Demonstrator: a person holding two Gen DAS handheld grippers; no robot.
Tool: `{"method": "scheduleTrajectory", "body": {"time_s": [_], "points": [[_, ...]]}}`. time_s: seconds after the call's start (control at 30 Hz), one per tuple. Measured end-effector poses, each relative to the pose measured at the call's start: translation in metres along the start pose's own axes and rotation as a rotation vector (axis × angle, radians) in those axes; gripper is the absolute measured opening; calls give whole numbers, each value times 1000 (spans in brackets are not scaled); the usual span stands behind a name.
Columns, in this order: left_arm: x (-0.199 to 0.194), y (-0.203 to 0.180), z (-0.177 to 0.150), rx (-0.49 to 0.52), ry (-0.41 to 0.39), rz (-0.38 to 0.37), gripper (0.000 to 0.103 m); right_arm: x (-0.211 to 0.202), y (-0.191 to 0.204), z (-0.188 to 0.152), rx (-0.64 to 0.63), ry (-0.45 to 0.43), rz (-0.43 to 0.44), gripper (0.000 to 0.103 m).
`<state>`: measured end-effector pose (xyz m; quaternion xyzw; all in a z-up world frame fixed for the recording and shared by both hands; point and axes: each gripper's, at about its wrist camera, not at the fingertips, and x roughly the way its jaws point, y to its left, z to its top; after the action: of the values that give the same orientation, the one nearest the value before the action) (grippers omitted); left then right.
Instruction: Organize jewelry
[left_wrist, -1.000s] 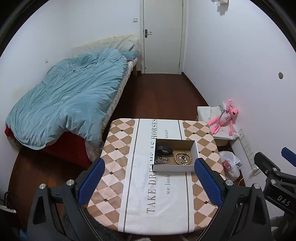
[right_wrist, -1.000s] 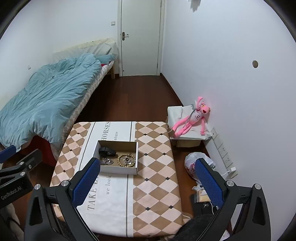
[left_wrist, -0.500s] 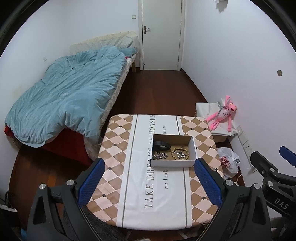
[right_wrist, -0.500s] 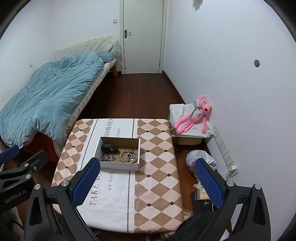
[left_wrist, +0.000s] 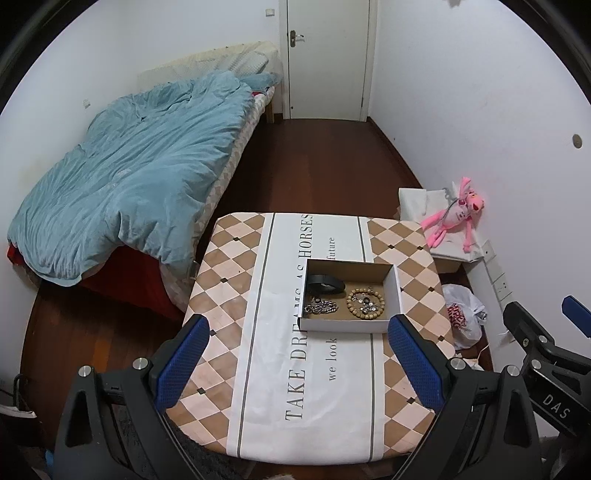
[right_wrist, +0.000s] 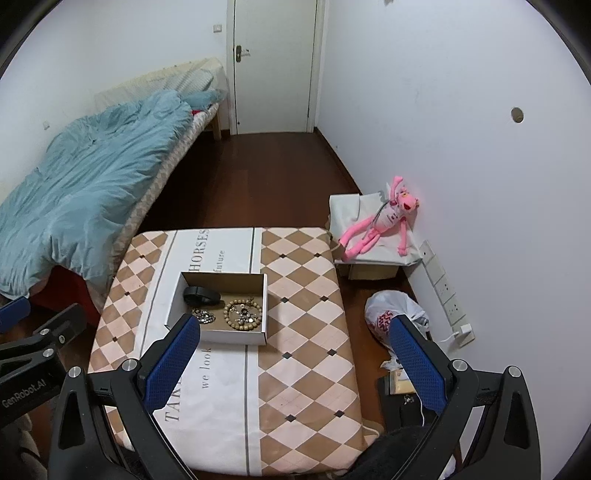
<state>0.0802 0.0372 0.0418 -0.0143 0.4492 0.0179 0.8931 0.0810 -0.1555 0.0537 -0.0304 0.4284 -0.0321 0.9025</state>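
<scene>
While both grippers hang above the near edge of the table, neither touches anything. Left of the table stands a bed under a blue quilt. The left gripper has its fingers spread wide and empty. Toward the table's far right corner sits an open box; inside lie a black band, a silver chain and a bead bracelet with what may be small charms in its middle. The right gripper is likewise spread wide, holding nothing. A pink toy rests by the wall.
</scene>
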Motion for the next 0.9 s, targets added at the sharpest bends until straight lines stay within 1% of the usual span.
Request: {"method": "scheduleTrajectory", "body": {"time_s": [0.2,0.5,0.9], "points": [[23,-3,8,7,45,9,99,26,2,8,-5,39,-10,103],[44,-8,11,19,81,23,99,57,2,15,-13,95,-17,103],[56,-5,10,7,106,32,99,72,4,12,-19,135,-9,103]]}}
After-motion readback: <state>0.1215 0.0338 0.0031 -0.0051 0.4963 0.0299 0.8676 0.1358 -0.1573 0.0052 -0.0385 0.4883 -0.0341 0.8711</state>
